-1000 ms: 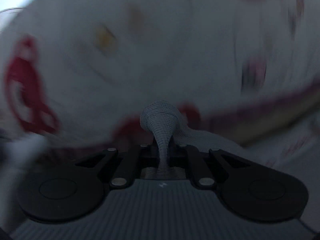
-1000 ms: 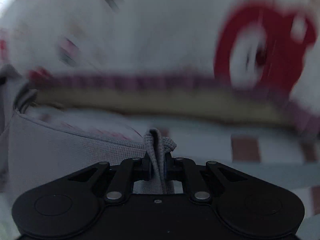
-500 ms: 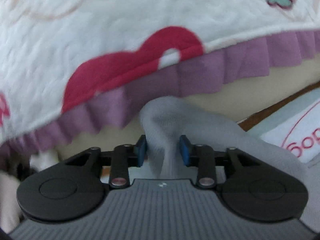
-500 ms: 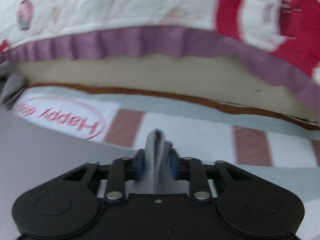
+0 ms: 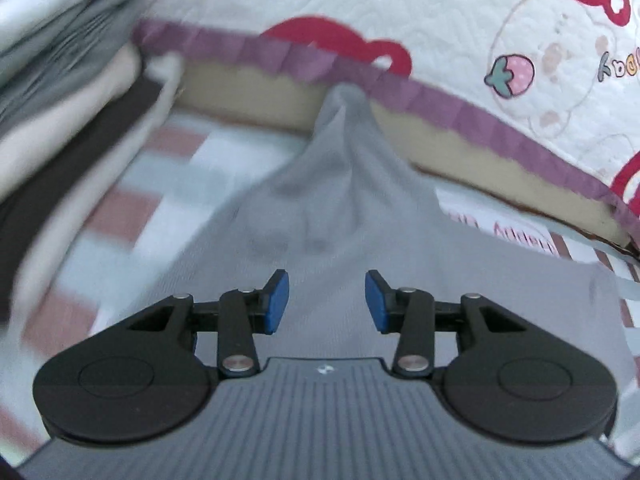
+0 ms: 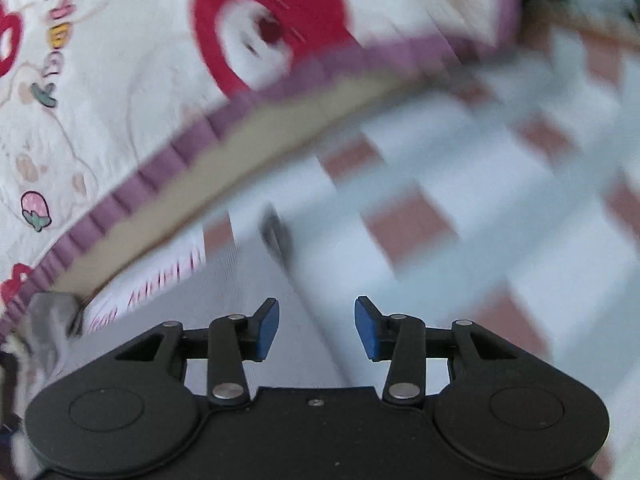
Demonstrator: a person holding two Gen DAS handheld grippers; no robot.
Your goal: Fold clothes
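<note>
My left gripper [image 5: 324,300] and right gripper [image 6: 316,328] both gape, holding nothing; ahead lies the grey garment [image 5: 344,208], soft, light (likely floppy), best pinched at an edge.

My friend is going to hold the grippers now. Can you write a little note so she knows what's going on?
Left gripper: open, holding nothing, over the grey garment.
Right gripper: open, holding nothing, at the garment's edge.
The garment lies on the checked sheet, its far tip bunched against the quilt's purple frill. Other clothes are stacked at the left.
Done: garment laid down.
Left: how far it is folded can't be told. Probably smooth the bunched tip, then finish folding.
</note>
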